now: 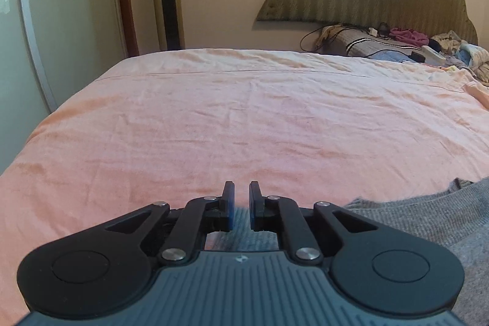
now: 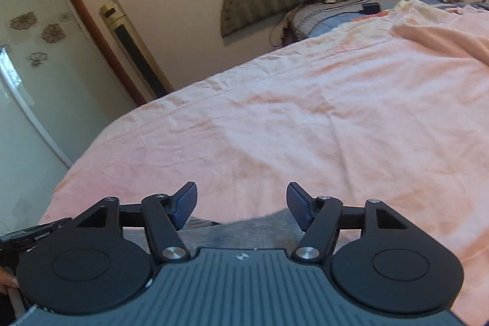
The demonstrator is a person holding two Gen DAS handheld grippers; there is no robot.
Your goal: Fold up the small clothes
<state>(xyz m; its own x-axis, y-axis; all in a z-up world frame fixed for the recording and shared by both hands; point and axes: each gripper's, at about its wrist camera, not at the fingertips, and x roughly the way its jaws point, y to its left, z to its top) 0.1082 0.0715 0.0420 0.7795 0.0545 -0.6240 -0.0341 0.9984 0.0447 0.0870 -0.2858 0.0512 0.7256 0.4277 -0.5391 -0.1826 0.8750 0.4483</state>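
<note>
Pink bed [image 1: 244, 112]: L tongs [image 1: 241, 205] nearly closed, empty; R tongs [image 2: 241, 203] wide.

bed [image 1: 214, 118]: pink sheet | near edge: grey garment [image 1: 428, 219] | headboard end: clothes pile [image 1: 452, 48]

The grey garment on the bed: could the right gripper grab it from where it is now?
Probably yes. The right gripper is open, the grey garment lies just below its fingertips on the pink sheet, and nothing sits between them.
</note>
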